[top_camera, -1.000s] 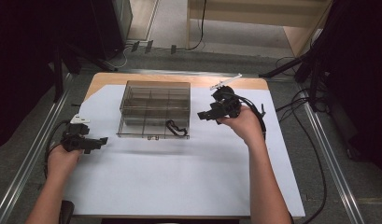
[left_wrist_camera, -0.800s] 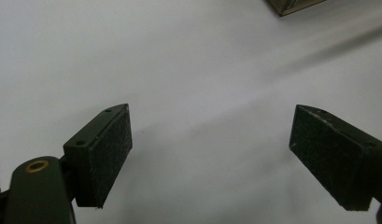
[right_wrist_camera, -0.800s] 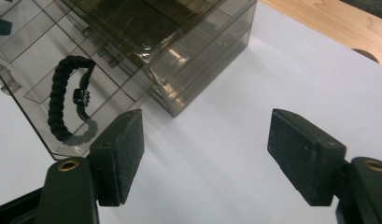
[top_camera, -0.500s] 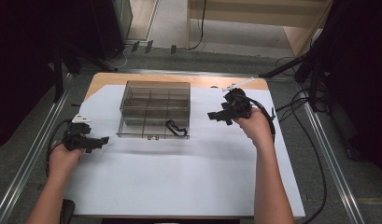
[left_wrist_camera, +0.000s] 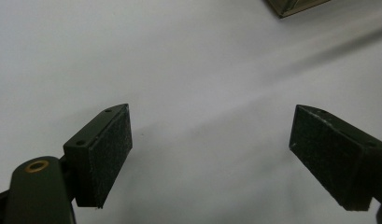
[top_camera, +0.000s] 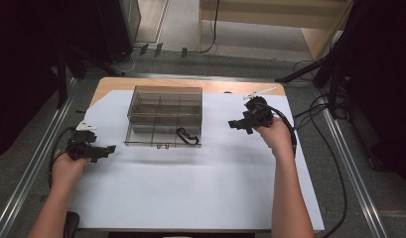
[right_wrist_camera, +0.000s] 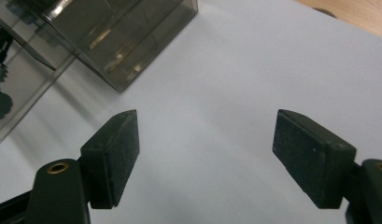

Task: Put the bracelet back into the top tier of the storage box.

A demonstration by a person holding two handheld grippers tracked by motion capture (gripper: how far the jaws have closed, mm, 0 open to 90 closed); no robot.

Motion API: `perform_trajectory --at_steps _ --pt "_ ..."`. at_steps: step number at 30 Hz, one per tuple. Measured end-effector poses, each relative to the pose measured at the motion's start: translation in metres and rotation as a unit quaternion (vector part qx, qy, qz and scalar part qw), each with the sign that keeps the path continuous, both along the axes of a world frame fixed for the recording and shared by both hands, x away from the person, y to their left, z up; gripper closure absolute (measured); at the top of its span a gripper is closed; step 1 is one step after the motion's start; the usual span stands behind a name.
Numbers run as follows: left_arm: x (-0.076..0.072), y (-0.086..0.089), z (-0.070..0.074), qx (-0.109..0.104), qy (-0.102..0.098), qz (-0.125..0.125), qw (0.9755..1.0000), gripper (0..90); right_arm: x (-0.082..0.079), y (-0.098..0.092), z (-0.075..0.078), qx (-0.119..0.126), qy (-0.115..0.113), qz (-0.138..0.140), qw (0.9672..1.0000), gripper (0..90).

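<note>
wooden table (top_camera: pixel 156 83), white sheet (top_camera: pixel 190 188) covering most; smoky clear compartment box (top_camera: pixel 163 116) on sheet.

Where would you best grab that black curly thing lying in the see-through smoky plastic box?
Grip the black curly thing at its upper loop, coming straight down from above: it lies flat in the front right compartment of the open-topped smoky plastic box, whose walls block any sideways approach.

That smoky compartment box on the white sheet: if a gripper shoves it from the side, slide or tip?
Probably slides: the compartment box looks low, wide and flat-bottomed. Thin clear walls suggest it is light. The black cable inside may shift.
</note>
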State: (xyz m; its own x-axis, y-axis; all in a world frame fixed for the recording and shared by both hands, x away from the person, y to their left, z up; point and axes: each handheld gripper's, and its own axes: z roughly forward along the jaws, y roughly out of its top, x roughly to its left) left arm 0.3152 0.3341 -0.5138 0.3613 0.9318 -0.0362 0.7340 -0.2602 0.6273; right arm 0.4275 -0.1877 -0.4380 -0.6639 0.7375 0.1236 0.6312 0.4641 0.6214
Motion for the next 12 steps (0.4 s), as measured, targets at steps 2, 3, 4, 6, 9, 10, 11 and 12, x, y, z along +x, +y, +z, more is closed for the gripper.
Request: perform_trajectory --at_steps 2,3,4,6,9,10,11,12 --pt "0.0000 0.0000 0.0001 0.000 0.001 0.000 1.0000 14.4 0.0008 -0.0005 -0.0022 -0.004 0.005 0.001 1.0000 23.7" --pt "0.0000 -0.0001 0.0001 0.001 0.001 0.000 1.0000 14.4 0.0013 -0.0008 -0.0030 -0.007 0.007 0.000 1.0000 23.7" --pt "0.0000 -0.0001 0.0001 0.001 0.001 -0.001 1.0000 14.4 0.0016 -0.0011 -0.0037 -0.009 0.005 0.000 0.9999 23.7" --pt "0.0001 -0.0002 0.0002 0.001 0.001 -0.001 1.0000 14.4 0.0020 -0.0016 -0.0048 -0.010 0.007 -0.001 0.9999 23.6" --pt "0.0002 0.0000 0.0001 0.000 0.000 0.000 1.0000 14.4 0.0026 -0.0024 -0.0059 -0.011 0.009 -0.003 0.9999 23.5" --pt "0.0003 0.0001 0.0001 0.000 0.000 0.000 1.0000 14.4 0.0032 -0.0029 -0.0066 -0.012 0.008 -0.003 0.9999 23.4" --pt "0.0003 0.0000 0.0002 0.000 0.000 0.000 1.0000 14.4 0.0032 -0.0029 -0.0066 -0.012 0.008 -0.003 0.9999 23.4" --pt "0.0004 0.0000 0.0004 0.000 0.000 -0.001 1.0000 14.4 0.0033 -0.0030 -0.0070 -0.012 0.009 -0.003 0.9999 23.4"
